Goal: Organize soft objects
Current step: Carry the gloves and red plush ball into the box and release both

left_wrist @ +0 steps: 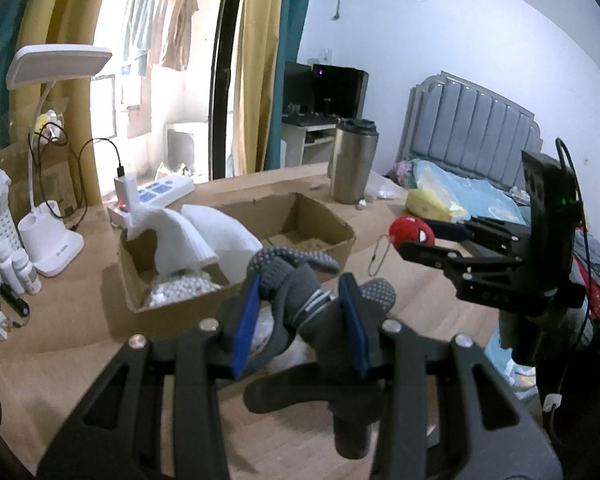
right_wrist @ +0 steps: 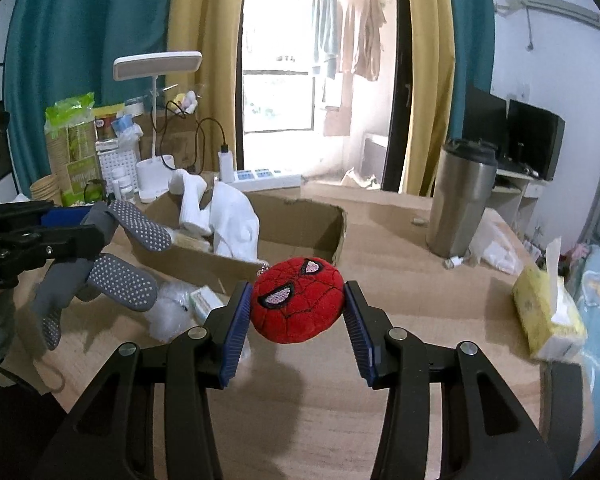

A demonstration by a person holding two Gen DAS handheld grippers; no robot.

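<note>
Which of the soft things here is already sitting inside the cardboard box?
The white socks, draped in the open cardboard box. The grey dotted socks and the red plush spider-mask ball are each held up in jaws, outside it.

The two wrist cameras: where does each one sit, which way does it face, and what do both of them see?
Left wrist: sits on the left gripper, facing along its fingers over the table at the cardboard box; its jaws hold grey socks, and the right gripper shows at right.
Right wrist: sits on the right gripper, facing the box and window; its jaws hold a red plush toy, and the left gripper shows at left.
Shared: box, socks, toy, steel mug, lamp.
</note>
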